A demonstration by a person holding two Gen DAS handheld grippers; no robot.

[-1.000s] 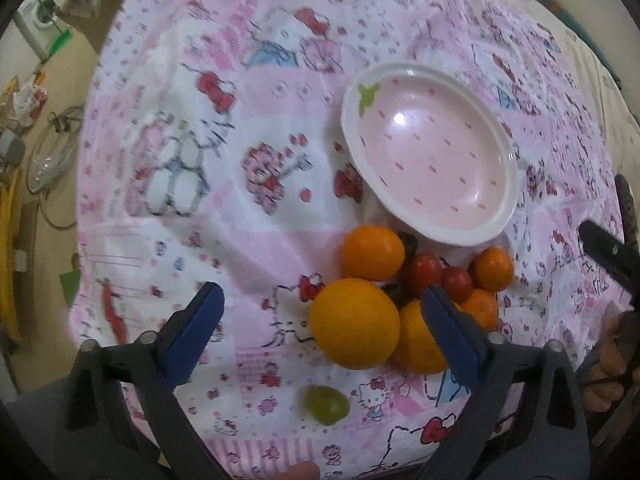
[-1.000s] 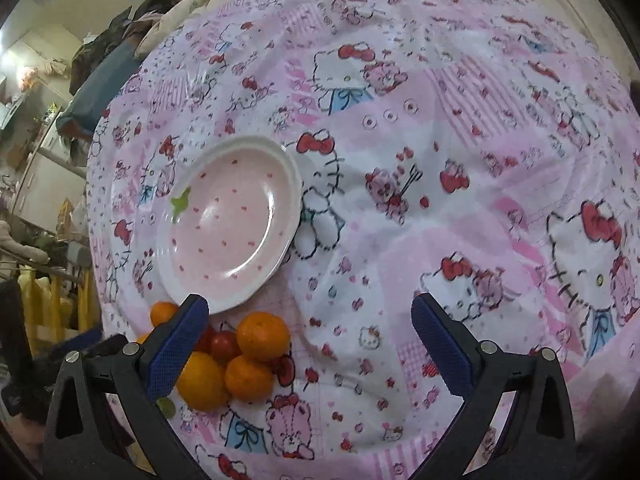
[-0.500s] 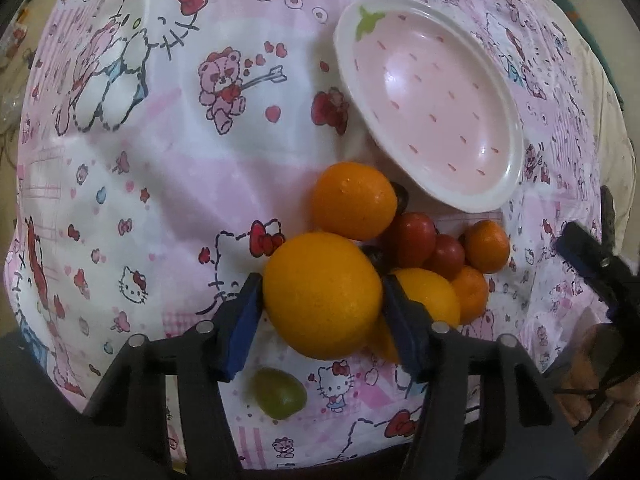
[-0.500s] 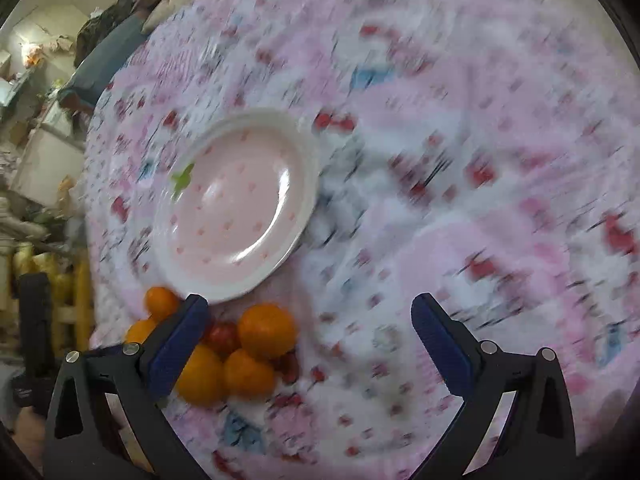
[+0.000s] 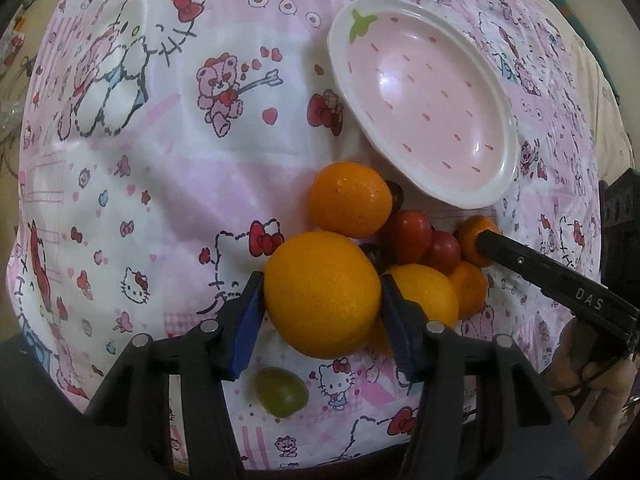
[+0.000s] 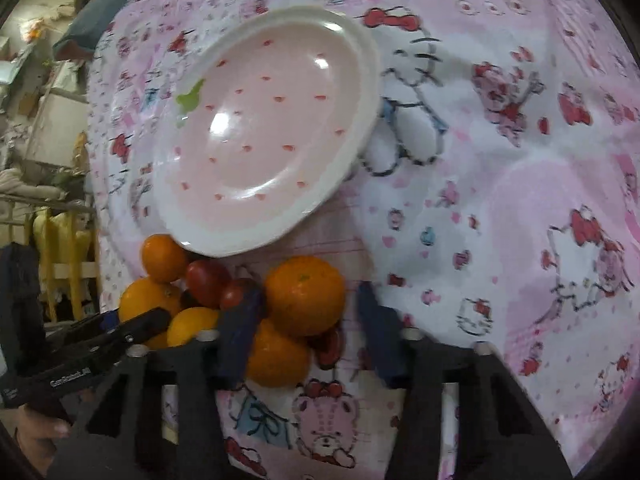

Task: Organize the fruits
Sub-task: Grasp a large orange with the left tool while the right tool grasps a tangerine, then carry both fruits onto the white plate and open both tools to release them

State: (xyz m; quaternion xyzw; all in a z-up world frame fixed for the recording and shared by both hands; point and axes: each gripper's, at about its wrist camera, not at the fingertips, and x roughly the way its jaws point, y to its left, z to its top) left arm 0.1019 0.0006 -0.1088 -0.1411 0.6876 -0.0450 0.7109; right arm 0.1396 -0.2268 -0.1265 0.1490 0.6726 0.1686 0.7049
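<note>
A pile of fruit lies just below the pink strawberry plate (image 5: pixel 460 200) (image 6: pixel 280 236). My left gripper (image 5: pixel 322 292) points down at it. Its jaws are closing and both blue pads press the sides of the large orange (image 5: pixel 322 320) (image 6: pixel 146 298). My right gripper (image 6: pixel 310 300) straddles a small tangerine (image 6: pixel 304 280) (image 5: pixel 470 226). Its jaws are closing too; the left pad touches the fruit and a gap shows at the right pad. One of its fingers (image 5: pixel 520 262) crosses the left wrist view. A tangerine (image 5: pixel 350 200), two cherry tomatoes (image 5: pixel 406 236) and a yellow citrus (image 5: pixel 424 296) lie between.
A green grape (image 5: pixel 282 390) lies alone near the left gripper's base. The pink cartoon-print cloth (image 5: pixel 160 160) covers the whole surface. A hand (image 5: pixel 592 380) holds the right gripper. Room clutter (image 6: pixel 48 120) lies beyond the cloth's left edge.
Both grippers came down onto the fruit pile. The left jaws went from wide open to gripping the large orange. The right jaws narrowed from wide open to around the small tangerine.
</note>
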